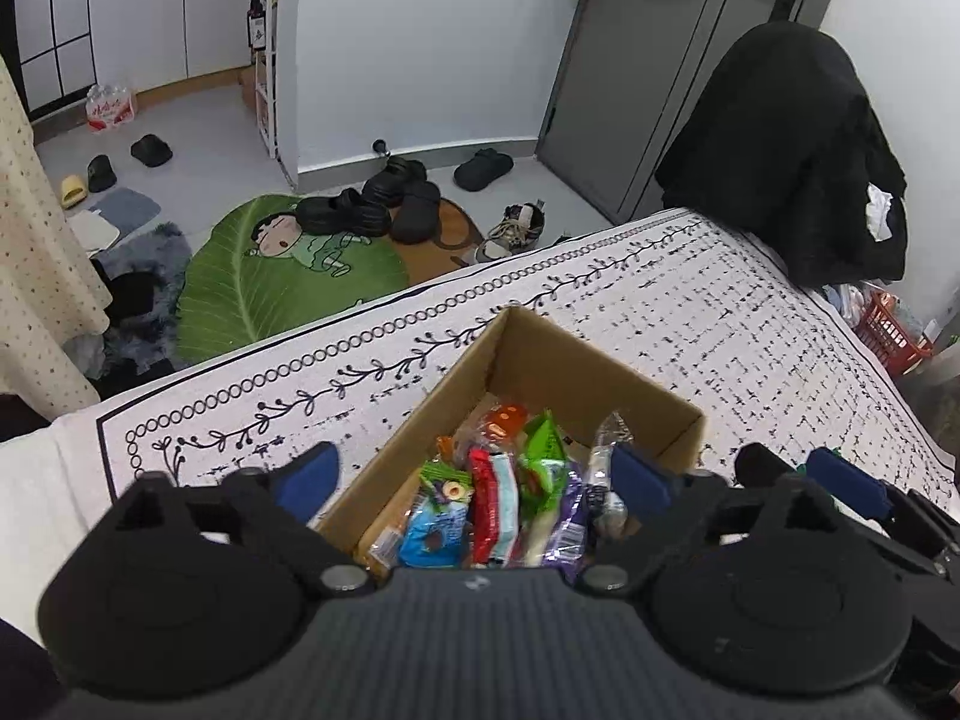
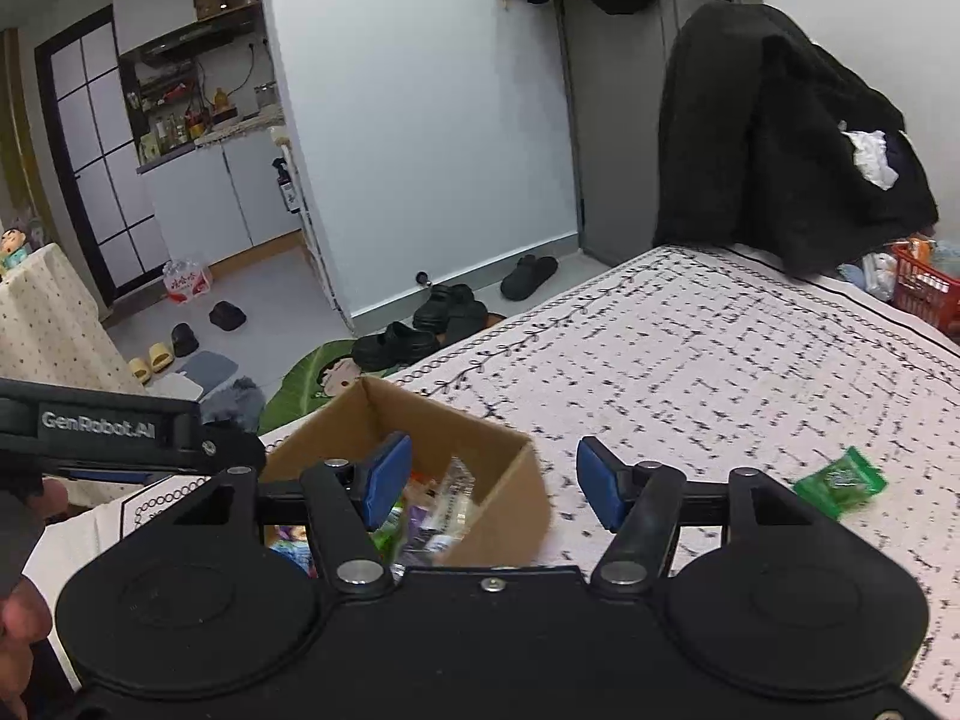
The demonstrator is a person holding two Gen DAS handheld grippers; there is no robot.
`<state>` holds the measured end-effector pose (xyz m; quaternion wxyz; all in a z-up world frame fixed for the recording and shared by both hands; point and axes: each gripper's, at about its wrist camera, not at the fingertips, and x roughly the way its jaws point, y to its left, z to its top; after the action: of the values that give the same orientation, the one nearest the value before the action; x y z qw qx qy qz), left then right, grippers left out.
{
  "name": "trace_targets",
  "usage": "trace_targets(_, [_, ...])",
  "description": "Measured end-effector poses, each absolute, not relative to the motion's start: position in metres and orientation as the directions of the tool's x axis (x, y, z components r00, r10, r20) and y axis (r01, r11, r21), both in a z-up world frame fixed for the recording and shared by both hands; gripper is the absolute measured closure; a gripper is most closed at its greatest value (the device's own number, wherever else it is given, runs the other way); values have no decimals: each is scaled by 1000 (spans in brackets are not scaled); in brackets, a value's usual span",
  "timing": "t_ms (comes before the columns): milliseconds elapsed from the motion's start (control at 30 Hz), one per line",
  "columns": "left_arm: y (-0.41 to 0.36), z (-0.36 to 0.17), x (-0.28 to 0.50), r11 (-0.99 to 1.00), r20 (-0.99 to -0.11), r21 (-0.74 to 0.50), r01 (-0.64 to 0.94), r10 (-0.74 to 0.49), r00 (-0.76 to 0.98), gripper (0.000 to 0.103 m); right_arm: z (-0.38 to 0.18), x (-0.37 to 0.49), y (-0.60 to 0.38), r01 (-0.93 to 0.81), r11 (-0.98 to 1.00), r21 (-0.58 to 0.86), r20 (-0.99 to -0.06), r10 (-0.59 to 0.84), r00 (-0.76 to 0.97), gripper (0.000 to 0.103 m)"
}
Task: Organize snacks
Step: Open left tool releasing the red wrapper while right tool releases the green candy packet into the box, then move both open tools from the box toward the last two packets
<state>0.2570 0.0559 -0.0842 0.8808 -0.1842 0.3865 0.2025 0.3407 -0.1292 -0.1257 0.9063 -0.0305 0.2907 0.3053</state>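
An open cardboard box [image 1: 570, 360] stands on the white patterned tablecloth [image 1: 690, 312], holding several bright snack packets [image 1: 498, 498]. My left gripper [image 1: 474, 477] hovers over the box, jaws open wide with nothing between the pads. One blue pad [image 1: 846, 483] of my right gripper shows to the box's right. In the right wrist view the right gripper [image 2: 495, 486] is open above the box's [image 2: 510, 510] near right corner, holding nothing. A green snack packet [image 2: 840, 480] lies alone on the cloth to its right. The left gripper's black housing [image 2: 102, 426] reaches in from the left.
A chair draped with a black coat [image 1: 798, 150] stands at the table's far right corner, with a red basket [image 1: 888, 336] beside it. Beyond the far table edge are shoes [image 1: 360, 210] and a green leaf rug [image 1: 270, 282] on the floor. A person's hand [image 2: 24, 600] is at the lower left.
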Motion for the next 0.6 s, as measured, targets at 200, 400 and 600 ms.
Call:
trace_targets(200, [36, -81, 264, 870, -746, -141, -473, 221, 629, 0, -126, 347, -160, -532, 838, 125, -557, 503, 661, 32])
trace_targets(400, [8, -81, 272, 889, -740, -146, -433, 193, 645, 0, -125, 352, -192, -492, 862, 120, -562, 467, 682, 22])
trace_targets(600, [-23, -84, 283, 913, -753, -141, -382, 151, 640, 0, -129, 357, -225, -445, 886, 129, -568, 434, 700, 21])
